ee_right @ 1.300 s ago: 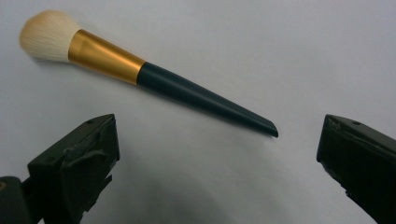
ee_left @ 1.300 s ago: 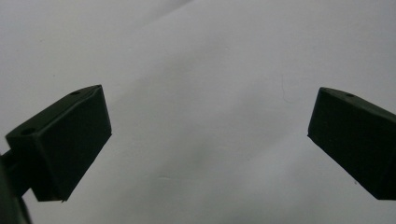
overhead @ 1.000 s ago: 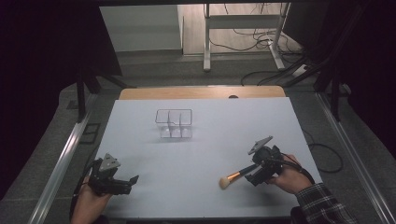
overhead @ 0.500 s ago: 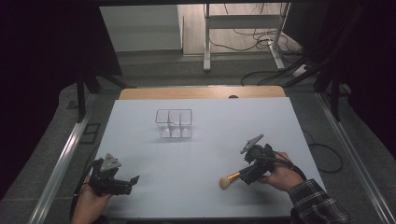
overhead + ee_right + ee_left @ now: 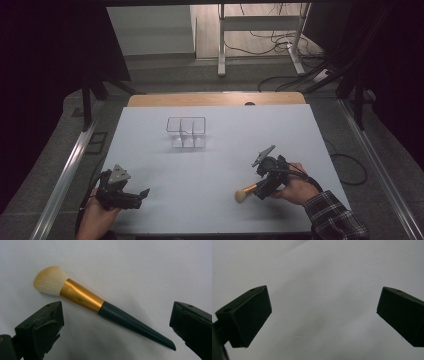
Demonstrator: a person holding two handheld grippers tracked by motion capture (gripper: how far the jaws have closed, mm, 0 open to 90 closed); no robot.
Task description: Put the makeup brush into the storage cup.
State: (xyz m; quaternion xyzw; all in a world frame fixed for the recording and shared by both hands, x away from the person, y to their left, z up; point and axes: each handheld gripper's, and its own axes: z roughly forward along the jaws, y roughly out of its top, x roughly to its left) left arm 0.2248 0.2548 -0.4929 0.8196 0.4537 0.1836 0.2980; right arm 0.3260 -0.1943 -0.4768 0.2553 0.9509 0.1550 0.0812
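A makeup brush (image 5: 82, 298) with pale bristles, a gold ferrule and a dark tapered handle lies flat on the white table. My right gripper (image 5: 116, 315) hovers over its handle with the jaws wide apart, one on each side and neither touching it. From above, the brush (image 5: 243, 194) sits at the front right, with the right gripper (image 5: 261, 189) over its handle end. My left gripper (image 5: 141, 198) rests at the front left, pointing right. It is open (image 5: 324, 302), with bare table between its jaws.
A clear plastic organizer (image 5: 186, 132) with several compartments stands at the middle back of the white table (image 5: 210, 165). A wooden strip (image 5: 215, 99) runs along the far edge. Metal rails flank both sides, and cables lie on the floor beyond.
My right gripper has slid left along the brush, closer to its head. The brush and my left gripper have stayed put.
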